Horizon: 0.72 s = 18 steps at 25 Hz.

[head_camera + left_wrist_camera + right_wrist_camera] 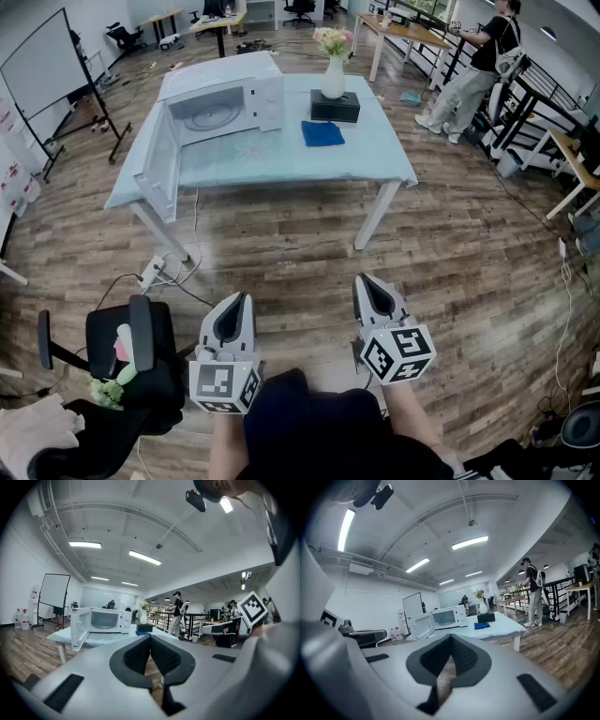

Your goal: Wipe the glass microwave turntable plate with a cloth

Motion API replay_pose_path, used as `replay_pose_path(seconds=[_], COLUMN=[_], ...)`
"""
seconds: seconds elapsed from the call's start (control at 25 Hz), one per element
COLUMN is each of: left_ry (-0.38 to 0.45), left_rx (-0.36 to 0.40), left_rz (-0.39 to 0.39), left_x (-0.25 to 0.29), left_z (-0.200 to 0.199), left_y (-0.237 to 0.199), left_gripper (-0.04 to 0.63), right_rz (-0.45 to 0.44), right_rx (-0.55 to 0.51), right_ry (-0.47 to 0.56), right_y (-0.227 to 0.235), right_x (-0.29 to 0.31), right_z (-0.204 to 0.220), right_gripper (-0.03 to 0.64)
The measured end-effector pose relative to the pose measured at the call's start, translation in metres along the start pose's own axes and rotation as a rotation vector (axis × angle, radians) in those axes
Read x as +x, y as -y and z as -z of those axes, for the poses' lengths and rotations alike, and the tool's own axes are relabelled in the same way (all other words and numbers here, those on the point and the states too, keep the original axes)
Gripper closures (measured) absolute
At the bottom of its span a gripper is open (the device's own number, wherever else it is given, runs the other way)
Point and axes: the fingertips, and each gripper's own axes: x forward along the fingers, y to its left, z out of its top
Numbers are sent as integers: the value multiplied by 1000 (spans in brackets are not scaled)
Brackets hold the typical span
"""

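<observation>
Left gripper [234, 317] and right gripper [374, 291] closed, empty, well apart from table [375, 157]. We judge approach not begun; next we reach cloth [322, 133] right of microwave [267, 89], jaws opened.

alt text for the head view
Left gripper and right gripper, both shut, hover over wood floor, facing a table with an open microwave, glass plate inside, blue cloth, vase and black box. A chair is at left, a person far right.

Microwave [262, 89] on the table [375, 155], turntable plate [212, 117] inside it, cloth [322, 133] to its right, vase [334, 80] behind the cloth
</observation>
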Motion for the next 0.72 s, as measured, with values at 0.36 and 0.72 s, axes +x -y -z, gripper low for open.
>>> replay_pose_path(seconds=[0.36, 0.72], left_ry=[-9, -39], left_rx=[18, 9], left_rz=[10, 30], left_x=[-1, 4], left_z=[3, 9], left_y=[-8, -15], left_gripper=[591, 591], right_rz=[11, 37], right_rx=[34, 69], right_ry=[0, -42], right_y=[-4, -4], right_x=[2, 6], right_z=[9, 19], right_gripper=[623, 623])
